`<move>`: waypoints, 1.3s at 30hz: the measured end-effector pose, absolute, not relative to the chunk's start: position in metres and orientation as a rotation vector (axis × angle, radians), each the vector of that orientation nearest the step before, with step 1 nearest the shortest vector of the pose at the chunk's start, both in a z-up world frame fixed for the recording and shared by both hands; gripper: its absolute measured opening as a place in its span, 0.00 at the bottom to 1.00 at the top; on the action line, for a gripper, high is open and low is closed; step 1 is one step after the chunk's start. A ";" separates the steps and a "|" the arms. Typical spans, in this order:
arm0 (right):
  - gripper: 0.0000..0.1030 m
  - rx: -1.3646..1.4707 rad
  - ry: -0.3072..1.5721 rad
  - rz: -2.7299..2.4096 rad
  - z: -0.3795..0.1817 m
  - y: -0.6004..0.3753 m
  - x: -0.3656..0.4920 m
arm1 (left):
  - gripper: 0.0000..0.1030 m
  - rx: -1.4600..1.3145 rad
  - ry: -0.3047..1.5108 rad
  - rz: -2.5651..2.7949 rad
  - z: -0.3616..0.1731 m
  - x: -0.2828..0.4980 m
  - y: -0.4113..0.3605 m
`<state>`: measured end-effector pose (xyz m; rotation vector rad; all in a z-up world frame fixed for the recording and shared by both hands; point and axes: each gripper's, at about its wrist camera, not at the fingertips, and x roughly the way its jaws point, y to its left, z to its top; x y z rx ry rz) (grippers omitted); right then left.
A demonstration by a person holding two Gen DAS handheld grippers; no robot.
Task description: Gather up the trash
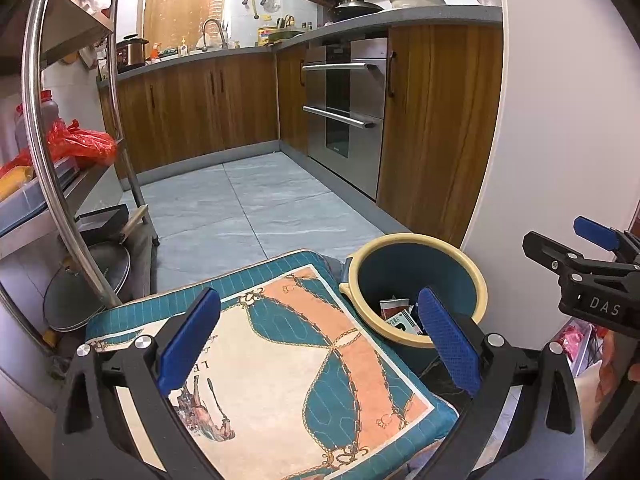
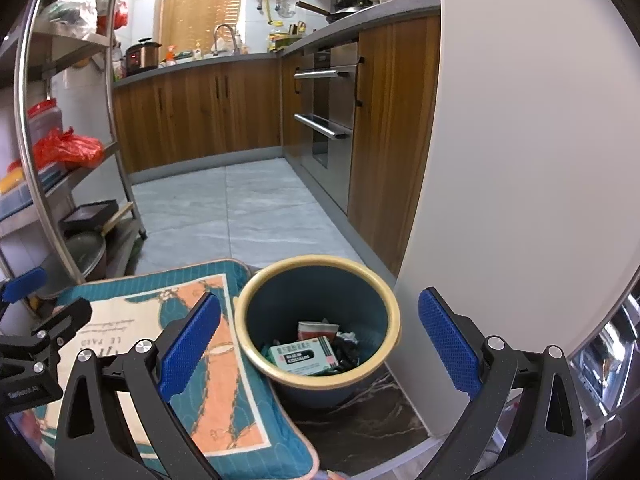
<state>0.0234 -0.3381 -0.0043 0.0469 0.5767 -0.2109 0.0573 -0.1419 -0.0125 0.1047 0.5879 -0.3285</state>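
Both grippers hang over a cushioned seat beside a round waste bin, and both are empty. The left gripper (image 1: 320,340) has its blue-padded jaws spread wide above the teal, peach and cream patterned seat cushion (image 1: 280,360); nothing is between them. The right gripper (image 2: 320,340) is also spread wide, and it hangs above the dark blue plastic bin with a cream rim (image 2: 394,312), so that the bin's mouth shows between its two fingers.

The bin stands on the floor just beside the right edge of the cushion, near the white wall panel (image 2: 520,160). The trash lies at the bottom of the bin: a pale green cardboard medicine box (image 2: 306,355) with a red stripe lies on top near the front wall, a red and white packet (image 2: 316,329) is behind it, and dark crumpled wrappers (image 2: 346,350) are at its right side.

In the left wrist view, the right gripper (image 1: 560,250) appears at the right edge, beyond the bin.
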 end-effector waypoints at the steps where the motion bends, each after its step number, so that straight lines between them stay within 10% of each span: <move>1: 0.95 0.048 0.578 -0.211 -0.004 -0.338 0.023 | 0.95 0.102 0.589 -0.329 -0.012 0.057 -0.142; 39: 0.95 0.048 0.587 -0.217 -0.006 -0.342 0.023 | 0.95 0.104 0.598 -0.325 -0.015 0.059 -0.145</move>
